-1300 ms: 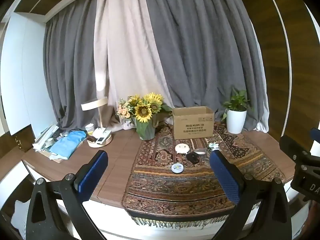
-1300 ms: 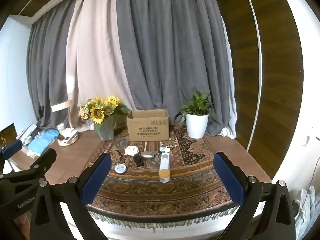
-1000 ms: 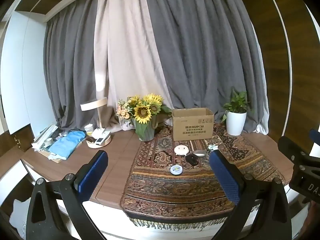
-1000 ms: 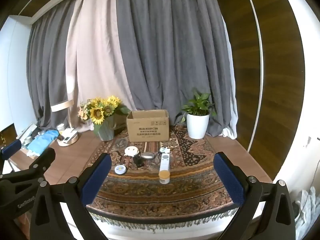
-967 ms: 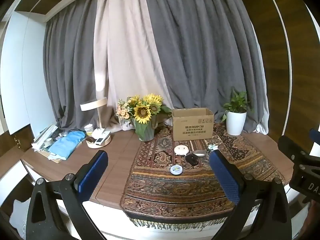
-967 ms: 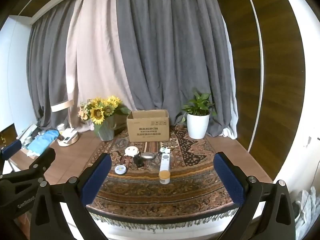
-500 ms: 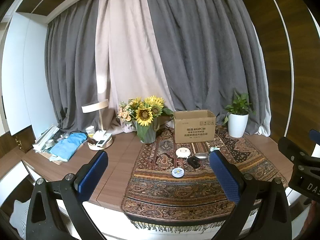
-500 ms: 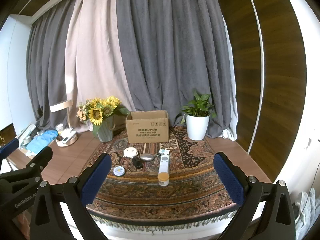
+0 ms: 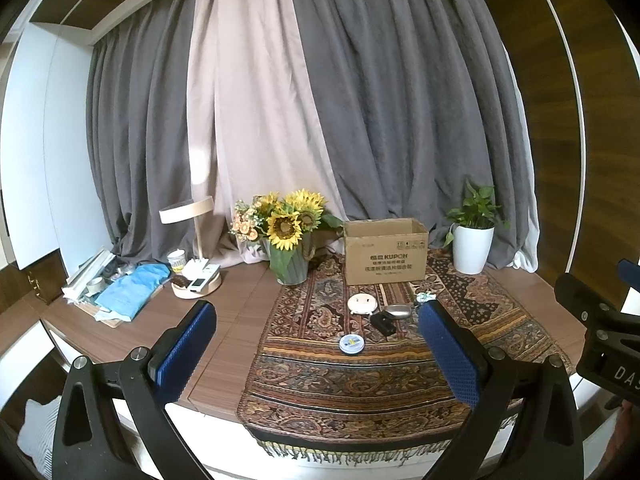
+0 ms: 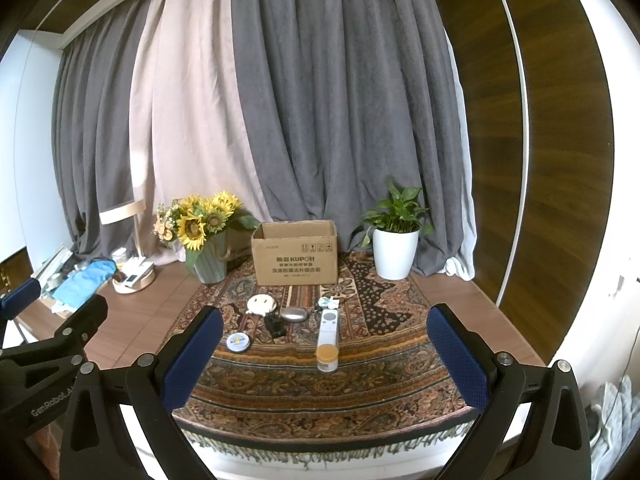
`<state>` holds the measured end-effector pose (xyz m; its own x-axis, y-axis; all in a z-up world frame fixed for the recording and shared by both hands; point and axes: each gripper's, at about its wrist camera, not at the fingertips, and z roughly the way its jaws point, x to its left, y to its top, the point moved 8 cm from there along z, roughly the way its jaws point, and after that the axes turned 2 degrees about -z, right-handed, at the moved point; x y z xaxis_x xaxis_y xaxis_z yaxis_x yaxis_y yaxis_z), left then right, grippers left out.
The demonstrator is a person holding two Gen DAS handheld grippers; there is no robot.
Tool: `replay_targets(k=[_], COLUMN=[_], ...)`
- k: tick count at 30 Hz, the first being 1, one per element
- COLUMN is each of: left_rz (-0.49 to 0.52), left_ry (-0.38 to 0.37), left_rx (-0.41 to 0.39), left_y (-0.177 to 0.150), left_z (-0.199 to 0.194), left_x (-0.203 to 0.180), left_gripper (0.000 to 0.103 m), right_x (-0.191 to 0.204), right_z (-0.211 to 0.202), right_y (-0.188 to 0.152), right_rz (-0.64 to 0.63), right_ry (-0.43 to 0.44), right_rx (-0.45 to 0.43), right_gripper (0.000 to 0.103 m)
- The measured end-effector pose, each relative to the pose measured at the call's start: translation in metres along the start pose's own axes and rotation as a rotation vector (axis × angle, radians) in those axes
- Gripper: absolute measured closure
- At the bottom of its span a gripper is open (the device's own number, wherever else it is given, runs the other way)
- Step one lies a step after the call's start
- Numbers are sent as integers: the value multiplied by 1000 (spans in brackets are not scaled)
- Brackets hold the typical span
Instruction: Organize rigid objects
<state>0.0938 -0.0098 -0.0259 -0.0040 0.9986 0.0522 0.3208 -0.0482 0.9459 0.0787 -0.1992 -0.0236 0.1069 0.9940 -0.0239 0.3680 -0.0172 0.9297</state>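
An open cardboard box point(image 10: 295, 253) point(image 9: 385, 251) stands at the back of a patterned rug. In front of it lie a white round device point(image 10: 261, 304) point(image 9: 362, 303), a silver oval object point(image 10: 293, 314) point(image 9: 398, 311), a small black object point(image 10: 274, 326) point(image 9: 382, 323), a round tin point(image 10: 238, 343) point(image 9: 351, 344), a white remote point(image 10: 329, 326) and a small jar point(image 10: 327, 357). My left gripper point(image 9: 316, 354) and right gripper point(image 10: 326, 360) are both open and empty, held back before the table's front edge.
A sunflower vase point(image 9: 287, 236) stands left of the box and a potted plant point(image 10: 395, 232) to its right. A desk lamp on a tray point(image 9: 195, 248), a blue cloth point(image 9: 130, 288) and papers lie at the far left. Curtains hang behind.
Both views have shifted slightly, as both grippers drifted a little upward and back. Nothing on the table has moved and both grippers stay open.
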Motion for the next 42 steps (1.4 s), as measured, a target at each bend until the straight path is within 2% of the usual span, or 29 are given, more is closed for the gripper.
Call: replay_targets(k=[42], left_rz=[2], left_ry=[-7], left_rx=[4], left_y=[-5], left_z=[2], left_x=[-7], left_gripper=[0], right_x=[1], right_z=[2], right_y=[1], right_rz=[-1], right_ry=[3], right_rx=[2], right_gripper=[0])
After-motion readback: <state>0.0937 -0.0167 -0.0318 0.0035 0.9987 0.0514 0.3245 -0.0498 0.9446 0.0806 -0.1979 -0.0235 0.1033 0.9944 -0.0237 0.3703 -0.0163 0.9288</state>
